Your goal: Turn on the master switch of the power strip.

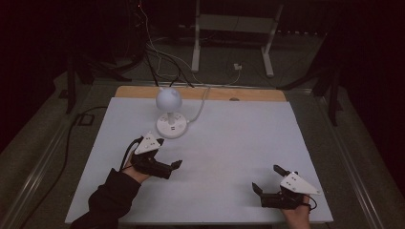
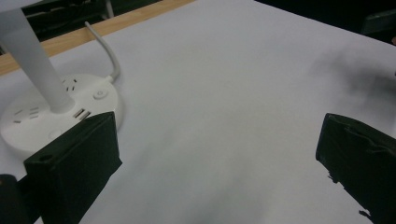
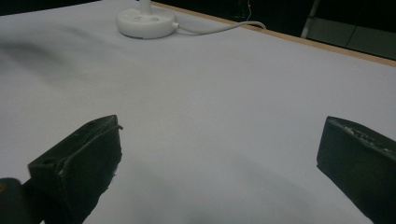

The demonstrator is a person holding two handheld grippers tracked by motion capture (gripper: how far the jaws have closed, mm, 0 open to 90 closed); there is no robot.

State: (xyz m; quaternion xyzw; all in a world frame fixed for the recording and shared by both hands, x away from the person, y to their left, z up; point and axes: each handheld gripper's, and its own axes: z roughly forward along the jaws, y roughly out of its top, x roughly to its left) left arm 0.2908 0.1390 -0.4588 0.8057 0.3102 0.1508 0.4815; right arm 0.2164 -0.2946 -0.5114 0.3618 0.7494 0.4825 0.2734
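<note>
Both black two-jaw grippers, left [image 1: 162,155] and right [image 1: 270,179], are held empty, jaws spread, over the white counter [image 1: 229,143], seemingly readied near the white round-based lamp [image 1: 170,125]

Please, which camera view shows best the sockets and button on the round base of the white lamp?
The left gripper view: the lamp base is close, so its sockets and button are plain. The high view shows the whole lamp, its base markings tiny. The right gripper view shows the base far off, details faint.
</note>
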